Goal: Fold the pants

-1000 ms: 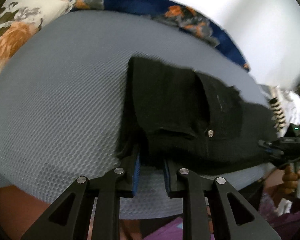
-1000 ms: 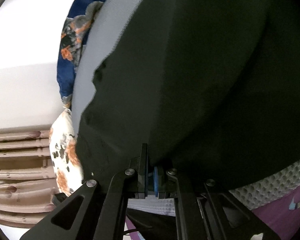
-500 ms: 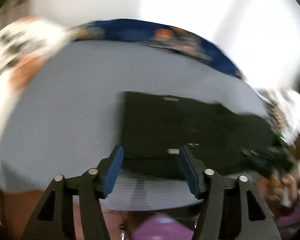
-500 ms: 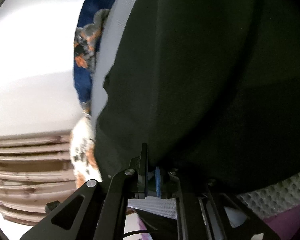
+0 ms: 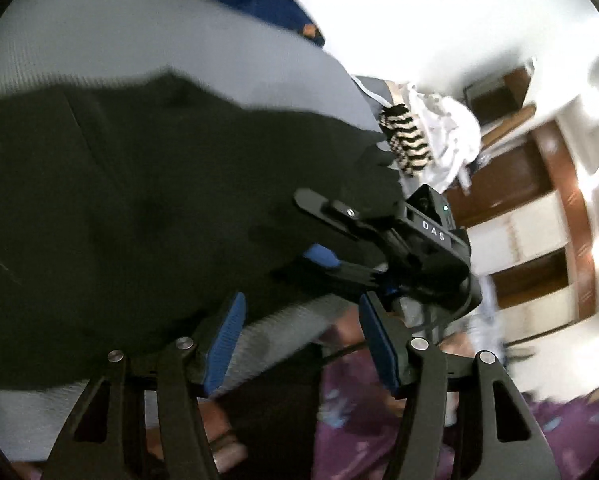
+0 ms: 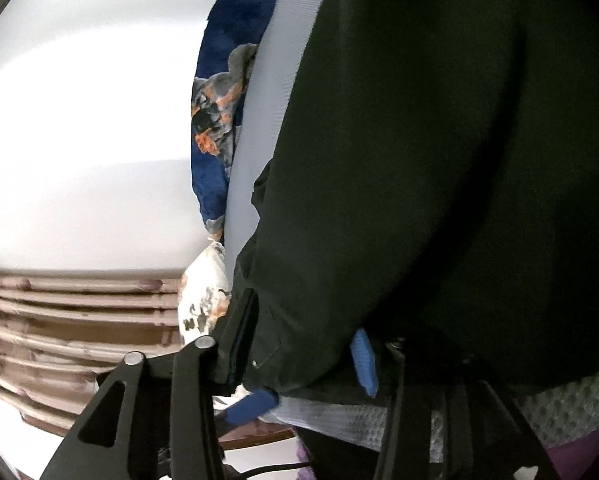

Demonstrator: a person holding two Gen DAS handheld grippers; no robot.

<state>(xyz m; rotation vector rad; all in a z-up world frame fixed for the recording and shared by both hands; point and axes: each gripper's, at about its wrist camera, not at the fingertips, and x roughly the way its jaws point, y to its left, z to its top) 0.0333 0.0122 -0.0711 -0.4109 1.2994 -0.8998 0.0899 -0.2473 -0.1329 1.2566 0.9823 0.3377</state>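
Observation:
The black pants [image 5: 139,200] lie folded on the grey textured bed cover [image 5: 99,40]. My left gripper [image 5: 299,332] is open and empty, its blue pads just off the pants' near edge. My right gripper [image 5: 323,236] shows in the left wrist view at the pants' right end, jaws apart around the cloth edge. In the right wrist view the pants [image 6: 439,160] fill the frame and the right gripper [image 6: 303,352] is open, with the pants' edge lying between its blue pads.
A blue floral pillow [image 6: 215,112] and a white floral pillow [image 6: 203,296] lie beyond the cover. A striped cloth [image 5: 407,144] and white clothes [image 5: 447,136] sit past the pants' right end. Wooden cabinets [image 5: 531,208] stand at the right.
My left gripper let go of the pants, opened, and swung right toward the right gripper. My right gripper opened from shut on the pants' edge.

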